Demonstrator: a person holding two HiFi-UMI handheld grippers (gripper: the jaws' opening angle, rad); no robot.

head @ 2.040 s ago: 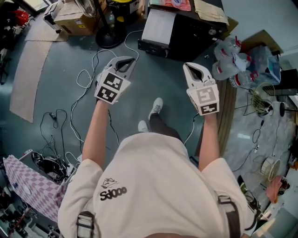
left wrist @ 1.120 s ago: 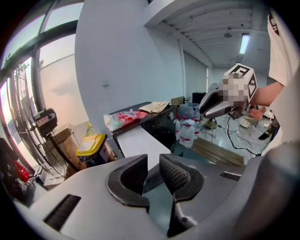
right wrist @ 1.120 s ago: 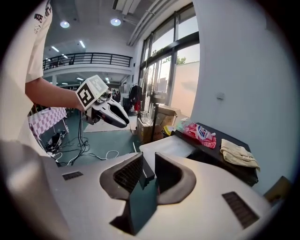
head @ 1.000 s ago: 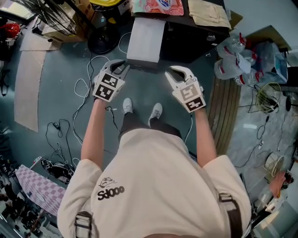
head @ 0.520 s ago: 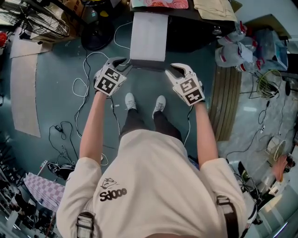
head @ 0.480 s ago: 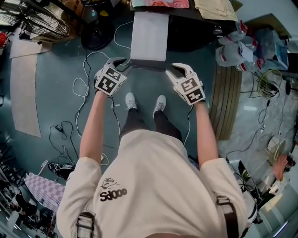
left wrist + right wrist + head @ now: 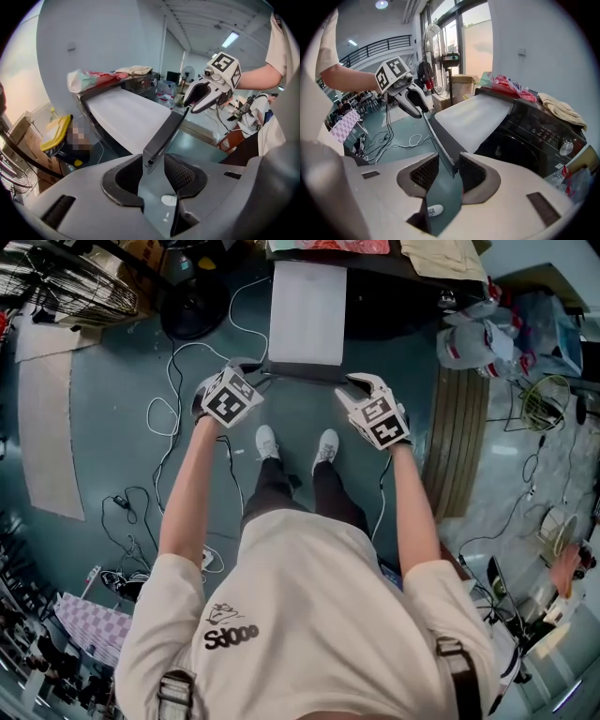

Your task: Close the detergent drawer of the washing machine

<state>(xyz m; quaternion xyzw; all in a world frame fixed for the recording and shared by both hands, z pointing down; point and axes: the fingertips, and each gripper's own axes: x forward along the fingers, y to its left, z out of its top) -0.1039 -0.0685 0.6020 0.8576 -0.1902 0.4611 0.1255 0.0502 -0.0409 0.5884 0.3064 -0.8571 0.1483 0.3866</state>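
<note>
Now left tongs (image 7: 153,172) and right tongs (image 7: 449,174), just opening, straddle drawer (image 7: 307,310) front

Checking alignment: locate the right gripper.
In the head view the right gripper is at the front right corner of the white drawer; its jaws have just been opening, the edge between them.

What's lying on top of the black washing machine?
A crumpled pink bag and a beige cloth lie on the washing machine. Whatever is under them is covered.
</note>
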